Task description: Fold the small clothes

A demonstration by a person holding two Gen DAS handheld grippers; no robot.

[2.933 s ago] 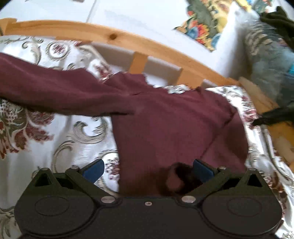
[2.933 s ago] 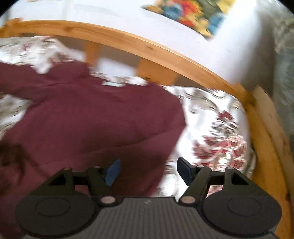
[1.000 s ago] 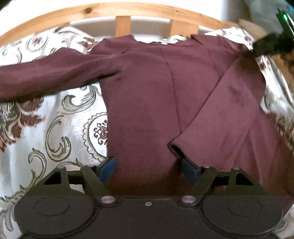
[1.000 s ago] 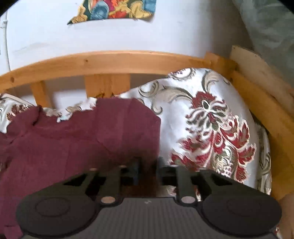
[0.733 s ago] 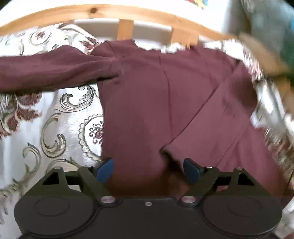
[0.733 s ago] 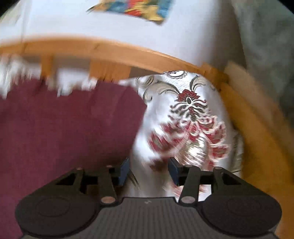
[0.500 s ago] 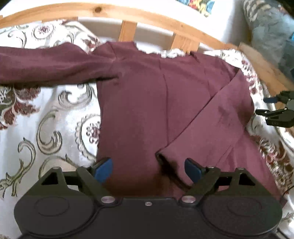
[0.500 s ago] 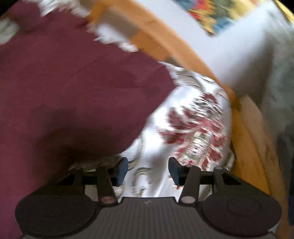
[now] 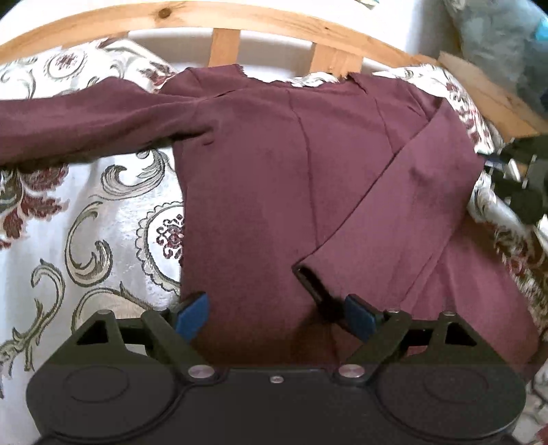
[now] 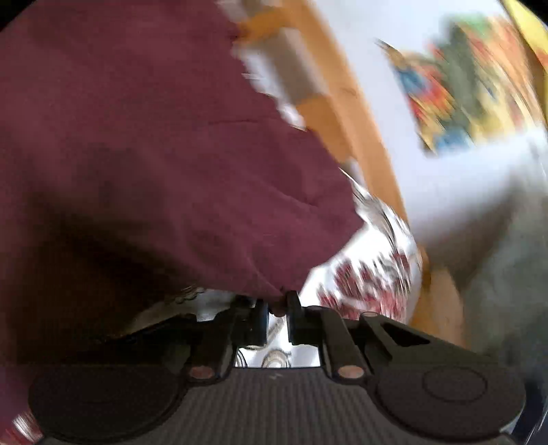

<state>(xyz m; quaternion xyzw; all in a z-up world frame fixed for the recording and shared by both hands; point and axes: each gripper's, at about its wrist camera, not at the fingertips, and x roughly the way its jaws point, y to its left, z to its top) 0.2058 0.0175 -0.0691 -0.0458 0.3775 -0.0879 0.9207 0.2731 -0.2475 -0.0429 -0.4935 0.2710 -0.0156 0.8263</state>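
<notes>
A maroon long-sleeved shirt (image 9: 246, 178) lies flat on the bed. Its left sleeve (image 9: 85, 123) stretches out to the left, and its right sleeve (image 9: 404, 205) is folded diagonally across the body. My left gripper (image 9: 274, 308) hovers open over the lower body, the folded sleeve's cuff (image 9: 308, 277) just inside its right finger. My right gripper (image 10: 277, 308) is at the shirt's (image 10: 154, 154) right edge, its jaws closing on a pinch of fabric at the tips. From the left wrist it is a dark blur, the right gripper (image 9: 507, 171).
A white bedspread (image 9: 85, 239) with floral scrolls covers the bed. A curved wooden bed frame (image 9: 239, 20) runs along the far side and right. A grey-blue bundle (image 9: 496, 44) sits at top right. A colourful picture (image 10: 462, 85) hangs on the wall.
My right gripper rolled and dropped to the shirt's right edge, and its jaws went from open to pinched on fabric. The left gripper stayed open over the lower body.
</notes>
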